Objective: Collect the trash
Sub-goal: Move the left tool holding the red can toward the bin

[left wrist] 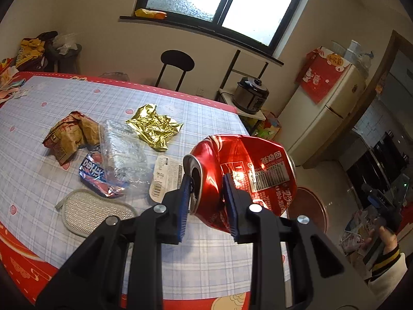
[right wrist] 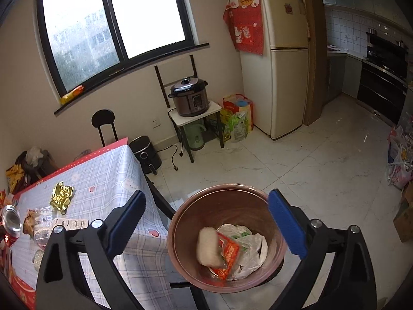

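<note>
My left gripper (left wrist: 206,188) is shut on a crushed red cola can (left wrist: 242,170) and holds it above the table's right edge. On the checked tablecloth (left wrist: 51,175) lie a gold foil wrapper (left wrist: 153,126), a brown snack bag (left wrist: 71,135), a clear plastic tray (left wrist: 121,155), a blue wrapper (left wrist: 96,178) and a grey sponge pad (left wrist: 90,211). My right gripper (right wrist: 206,219) is open, above the brown trash bin (right wrist: 180,240) on the floor. A pale, blurred object (right wrist: 207,245) is inside the bin with a red packet (right wrist: 228,255) and white plastic (right wrist: 250,245).
A black chair (left wrist: 176,64) stands behind the table. A pressure cooker (right wrist: 191,98) sits on a small stand, a fridge (right wrist: 278,64) to its right, a black appliance (right wrist: 145,155) on the floor by the table. Bags lie at the floor's right edge (right wrist: 400,160).
</note>
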Action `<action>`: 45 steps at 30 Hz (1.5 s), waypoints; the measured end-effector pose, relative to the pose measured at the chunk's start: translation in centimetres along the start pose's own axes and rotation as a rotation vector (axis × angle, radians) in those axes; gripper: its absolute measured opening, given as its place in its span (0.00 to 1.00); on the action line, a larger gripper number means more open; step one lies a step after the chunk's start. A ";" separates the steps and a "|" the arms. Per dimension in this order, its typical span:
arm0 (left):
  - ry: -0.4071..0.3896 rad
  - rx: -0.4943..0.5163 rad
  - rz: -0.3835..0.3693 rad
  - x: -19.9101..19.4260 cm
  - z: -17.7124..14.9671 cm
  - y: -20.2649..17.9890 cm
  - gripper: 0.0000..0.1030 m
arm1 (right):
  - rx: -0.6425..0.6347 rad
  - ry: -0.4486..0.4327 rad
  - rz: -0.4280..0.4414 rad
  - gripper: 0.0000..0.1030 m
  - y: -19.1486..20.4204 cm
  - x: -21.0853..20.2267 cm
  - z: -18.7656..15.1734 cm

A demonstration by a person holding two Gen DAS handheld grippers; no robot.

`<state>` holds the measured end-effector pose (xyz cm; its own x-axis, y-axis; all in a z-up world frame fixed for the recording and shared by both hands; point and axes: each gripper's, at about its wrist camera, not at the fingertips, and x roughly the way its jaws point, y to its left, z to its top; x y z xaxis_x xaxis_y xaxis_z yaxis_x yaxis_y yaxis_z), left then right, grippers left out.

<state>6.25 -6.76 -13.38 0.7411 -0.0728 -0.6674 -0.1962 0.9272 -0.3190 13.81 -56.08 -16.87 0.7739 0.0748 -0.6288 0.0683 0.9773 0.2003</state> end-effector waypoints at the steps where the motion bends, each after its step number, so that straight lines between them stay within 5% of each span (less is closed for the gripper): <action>1: 0.006 0.012 -0.010 0.4 0.0 -0.7 0.28 | 0.004 -0.004 -0.005 0.95 -0.2 -0.5 -0.1; 9: 0.068 0.137 -0.117 4.0 0.3 -8.0 0.28 | 0.030 -0.007 -0.048 0.95 -3.1 -4.8 -2.3; 19: 0.116 0.353 -0.342 11.5 0.1 -24.8 0.29 | 0.179 0.011 -0.179 0.95 -9.8 -9.2 -6.6; 20: 0.105 0.366 -0.379 11.9 0.4 -26.4 0.34 | 0.192 0.014 -0.190 0.95 -10.2 -9.5 -7.0; 22: 0.101 0.388 -0.444 12.2 0.9 -29.3 0.70 | 0.218 0.018 -0.208 0.95 -11.0 -10.0 -7.6; 25: 0.052 0.434 -0.478 10.8 1.2 -31.5 0.75 | 0.233 0.005 -0.219 0.95 -11.5 -11.0 -8.1; 27: 0.027 0.444 -0.474 9.8 1.2 -31.4 0.83 | 0.231 -0.003 -0.222 0.95 -11.5 -11.2 -8.0; 35: 0.015 0.395 -0.382 8.2 2.3 -25.7 0.84 | 0.199 -0.027 -0.178 0.95 -9.7 -10.7 -6.9; 45: -0.072 0.290 -0.121 2.9 5.7 -9.4 0.92 | 0.061 0.011 -0.007 0.95 -0.2 -6.0 -4.5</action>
<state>13.92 -13.60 -8.45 0.7933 -0.1725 -0.5839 0.0796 0.9802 -0.1814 6.30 -55.85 -16.49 0.7664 0.0707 -0.6385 0.1122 0.9639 0.2414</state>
